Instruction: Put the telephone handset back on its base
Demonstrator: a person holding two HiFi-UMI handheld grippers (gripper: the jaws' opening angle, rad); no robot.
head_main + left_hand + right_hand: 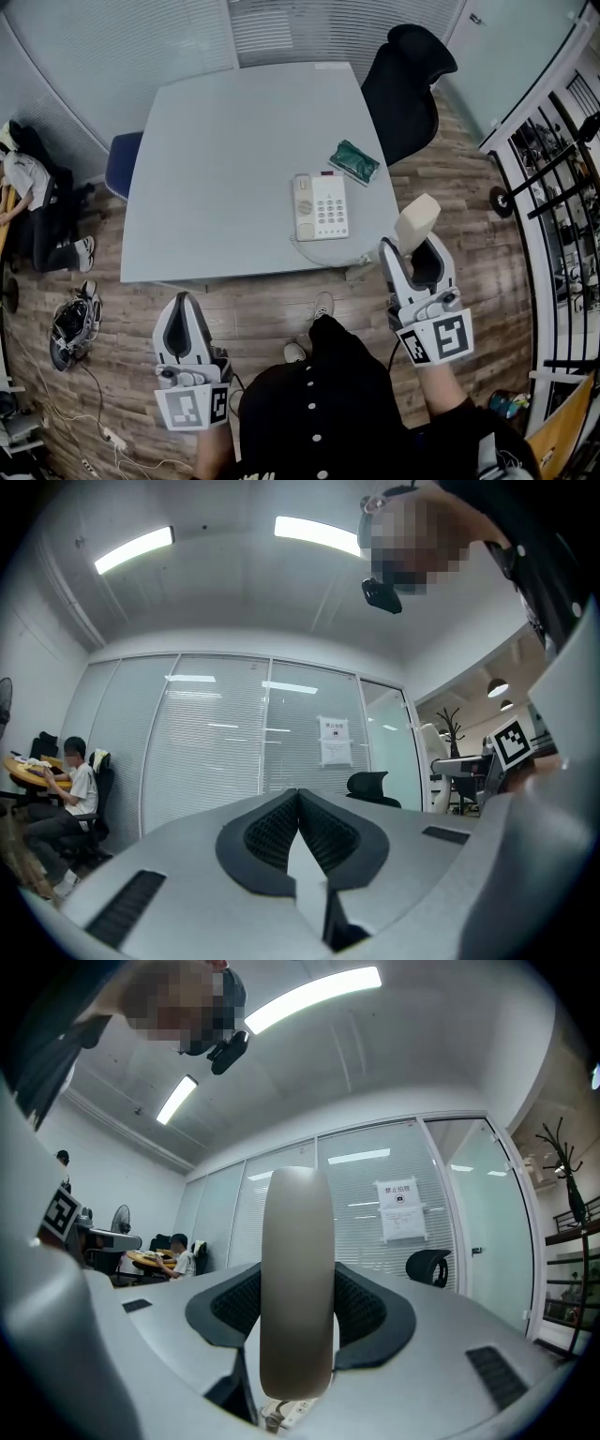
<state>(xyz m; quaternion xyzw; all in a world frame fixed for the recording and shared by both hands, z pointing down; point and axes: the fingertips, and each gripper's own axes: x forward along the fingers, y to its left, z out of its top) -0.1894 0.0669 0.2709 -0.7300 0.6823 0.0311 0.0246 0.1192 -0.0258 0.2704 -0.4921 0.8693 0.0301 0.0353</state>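
Observation:
The cream telephone base (321, 207) with its keypad lies near the front right edge of the grey table (216, 159). Its cradle side is bare. The cream handset (416, 223) stands upright between the pads of my right gripper (413, 247), off the table's front right corner. In the right gripper view the handset (297, 1279) fills the gap and both pads of the right gripper (297, 1288) press on it. A thin cord (323, 255) runs from the base toward it. My left gripper (183, 305) hangs below the table's front edge, its jaws (298, 794) meeting, nothing in them.
A green packet (354, 161) lies behind the phone. A black office chair (403, 84) stands at the table's right, a blue chair (122, 161) at its left. A seated person (23, 187) and a bag (73, 326) are at the far left. Racks (553, 187) line the right.

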